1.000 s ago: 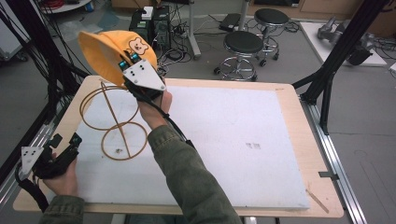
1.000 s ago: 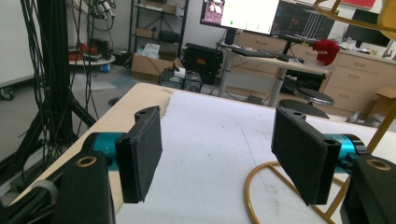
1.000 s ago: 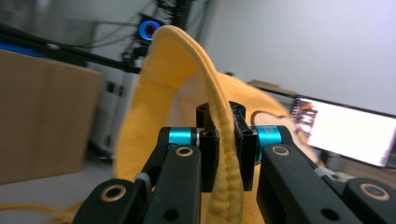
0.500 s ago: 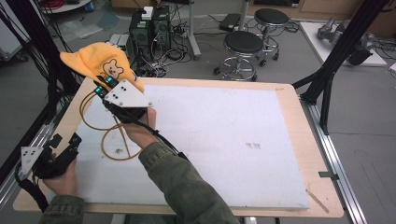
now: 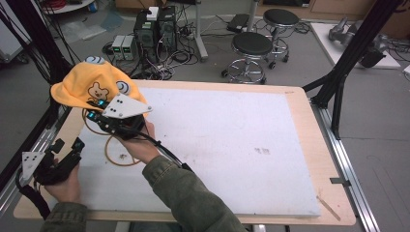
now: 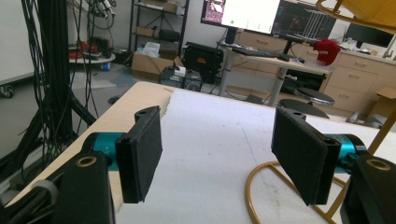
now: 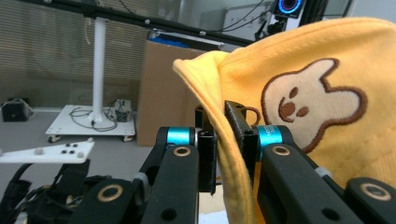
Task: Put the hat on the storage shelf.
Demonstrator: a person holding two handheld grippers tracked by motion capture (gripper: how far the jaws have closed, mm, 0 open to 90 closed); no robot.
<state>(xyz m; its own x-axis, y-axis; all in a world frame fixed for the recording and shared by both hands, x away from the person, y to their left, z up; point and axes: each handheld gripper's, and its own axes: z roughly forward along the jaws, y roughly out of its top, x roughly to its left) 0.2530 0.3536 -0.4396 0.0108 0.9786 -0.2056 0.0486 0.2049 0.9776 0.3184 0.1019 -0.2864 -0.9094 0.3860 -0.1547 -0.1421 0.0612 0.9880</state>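
Observation:
A yellow cap (image 5: 94, 87) with a cartoon animal face hangs over the table's far left corner, above a gold wire stand whose base ring (image 5: 118, 157) lies on the white mat. My right gripper (image 5: 96, 110) is shut on the cap's brim; in the right gripper view the jaws (image 7: 222, 140) pinch the yellow fabric (image 7: 317, 93). My left gripper (image 5: 67, 145) rests at the near left edge, open and holding nothing. In the left gripper view its pads (image 6: 140, 158) stand wide apart, with the gold ring (image 6: 257, 186) just to the right and the stand's upper ring and the cap (image 6: 373, 9) overhead.
A white mat (image 5: 232, 145) covers most of the wooden table (image 5: 302, 104). Black frame posts (image 5: 348, 63) stand at both sides. Stools (image 5: 251, 46) and computer boxes (image 5: 154, 29) are on the floor beyond the far edge.
My right gripper has carried the cap leftward and lower over the wire stand, so the cap now hides the stand's upper ring. The left gripper has stayed put.

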